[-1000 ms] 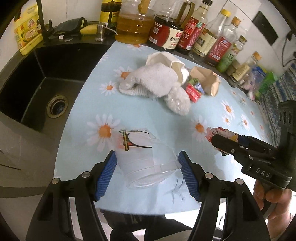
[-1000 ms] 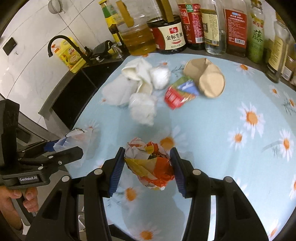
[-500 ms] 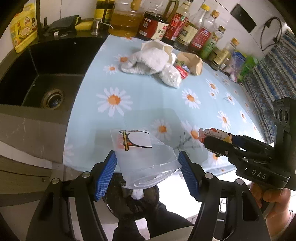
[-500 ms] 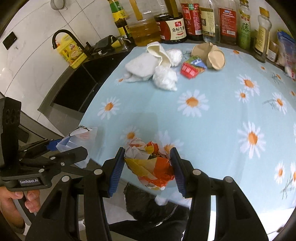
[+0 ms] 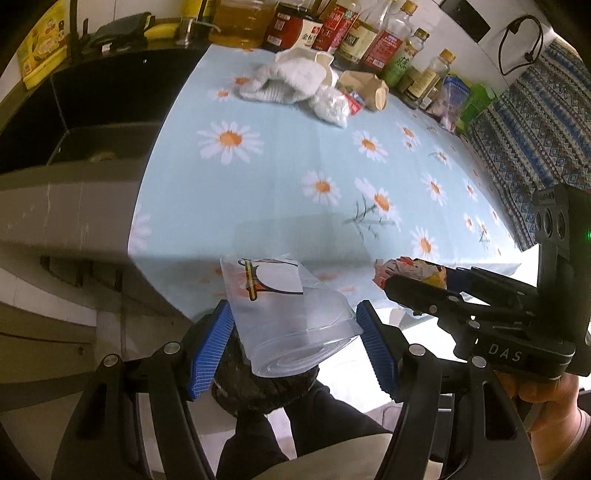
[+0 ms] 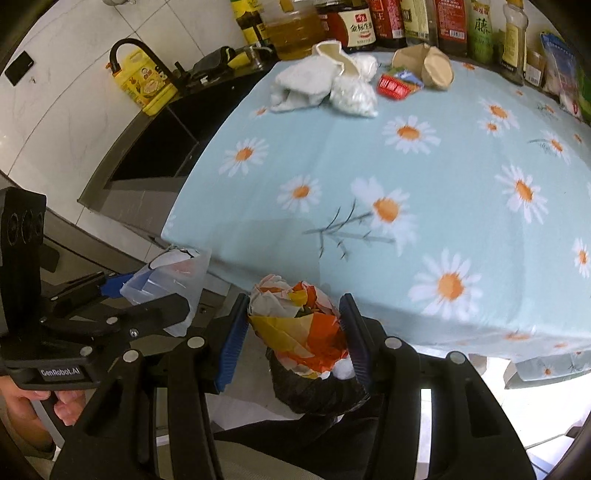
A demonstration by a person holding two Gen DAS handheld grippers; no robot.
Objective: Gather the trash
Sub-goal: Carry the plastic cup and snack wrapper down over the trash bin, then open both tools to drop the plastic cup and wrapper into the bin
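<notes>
My left gripper [image 5: 295, 339] is shut on a crushed clear plastic cup [image 5: 288, 314] with a printed label, held past the front edge of the table. My right gripper [image 6: 295, 332] is shut on a crumpled orange, yellow and white paper wrapper [image 6: 299, 325]. Both hang over a bin lined with a black bag [image 6: 317, 391], which shows below the cup [image 5: 258, 387] too. In the right wrist view the cup [image 6: 166, 280] and left gripper [image 6: 122, 295] are at the left; in the left wrist view the wrapper [image 5: 410, 269] and right gripper [image 5: 417, 280] are at the right.
More trash lies at the far side of the daisy-print tablecloth [image 6: 424, 166]: white cloth or tissue [image 6: 306, 81], a clear bag [image 6: 352, 96], a red packet [image 6: 393, 85], a brown paper cup [image 6: 432, 68]. Bottles [image 5: 354, 33] line the wall. A black sink [image 5: 74, 110] is at the left.
Both grippers have drawn back from over the table to beyond its front edge, still gripping the cup and the wrapper. The black bin has come into view beneath them.
</notes>
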